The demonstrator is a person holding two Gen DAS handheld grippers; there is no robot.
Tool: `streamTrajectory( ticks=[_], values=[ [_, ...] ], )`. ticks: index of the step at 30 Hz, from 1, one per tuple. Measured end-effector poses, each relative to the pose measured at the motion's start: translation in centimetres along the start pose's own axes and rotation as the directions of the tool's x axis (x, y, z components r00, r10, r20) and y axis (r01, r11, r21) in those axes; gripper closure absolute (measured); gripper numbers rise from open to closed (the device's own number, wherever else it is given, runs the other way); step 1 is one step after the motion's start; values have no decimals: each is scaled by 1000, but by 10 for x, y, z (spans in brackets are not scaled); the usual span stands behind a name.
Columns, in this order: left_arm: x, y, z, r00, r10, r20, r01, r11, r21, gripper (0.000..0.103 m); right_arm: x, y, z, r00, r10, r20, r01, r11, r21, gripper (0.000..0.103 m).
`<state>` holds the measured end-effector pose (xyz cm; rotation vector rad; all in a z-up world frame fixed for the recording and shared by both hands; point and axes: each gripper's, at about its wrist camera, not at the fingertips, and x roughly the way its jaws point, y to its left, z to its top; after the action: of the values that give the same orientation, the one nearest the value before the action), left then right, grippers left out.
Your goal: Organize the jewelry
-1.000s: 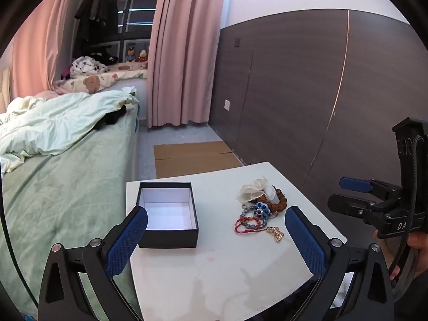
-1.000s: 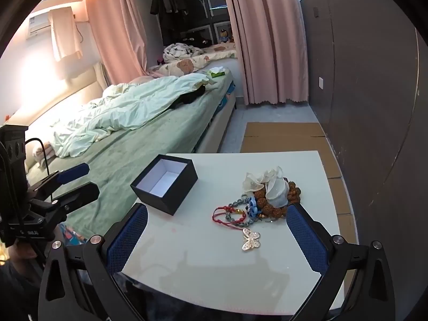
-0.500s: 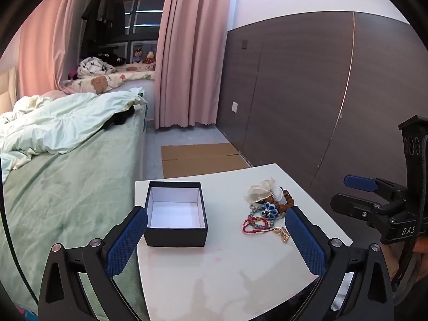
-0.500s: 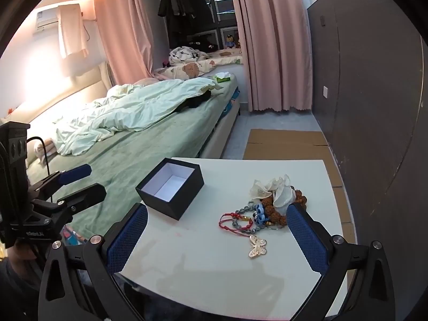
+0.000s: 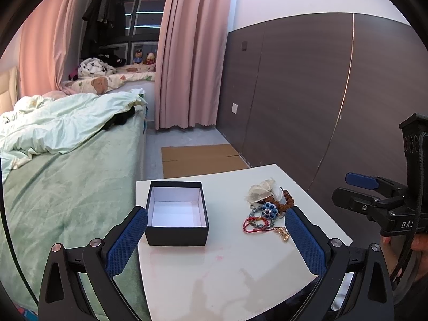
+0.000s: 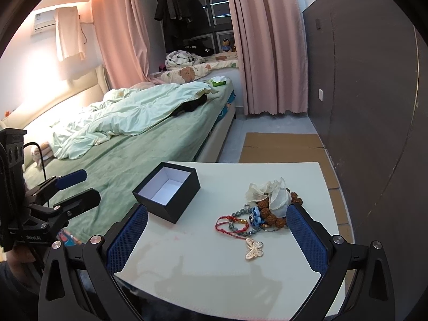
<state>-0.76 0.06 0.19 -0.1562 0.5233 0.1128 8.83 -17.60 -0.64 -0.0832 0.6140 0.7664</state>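
Observation:
An open black box [image 5: 176, 214] with a white inside stands on the white table [image 5: 235, 267]; it also shows in the right wrist view [image 6: 167, 191]. To its right lies a jewelry pile [image 5: 268, 208]: a white fabric flower [image 6: 270, 191], brown bead bracelet [image 6: 272, 212], blue flower piece [image 5: 268, 209], red cord bracelet [image 6: 227, 224] and gold butterfly pendant [image 6: 254, 248]. My left gripper [image 5: 216, 236] is open and empty, near the table's front edge. My right gripper [image 6: 216, 236] is open and empty, in front of the pile.
A bed [image 5: 58, 187] with a green cover and a pale duvet runs along the table's left. A dark panelled wall [image 5: 307, 93] stands to the right. Flat cardboard [image 5: 198, 157] lies on the floor behind the table. Pink curtains [image 5: 190, 67] hang at the back.
Both views have shifted slightly, so the box and the jewelry sit a little lower and nearer. Both grippers stay open and empty. Nothing on the table has moved.

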Motion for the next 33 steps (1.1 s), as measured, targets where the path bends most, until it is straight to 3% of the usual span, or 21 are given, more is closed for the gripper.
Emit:
streamTrajectory(
  ticks=[33],
  values=[
    [-3, 5, -4, 999, 18, 40, -17, 999, -49, 1, -3, -1, 3, 999, -21, 25, 21, 999, 32, 0]
  ],
)
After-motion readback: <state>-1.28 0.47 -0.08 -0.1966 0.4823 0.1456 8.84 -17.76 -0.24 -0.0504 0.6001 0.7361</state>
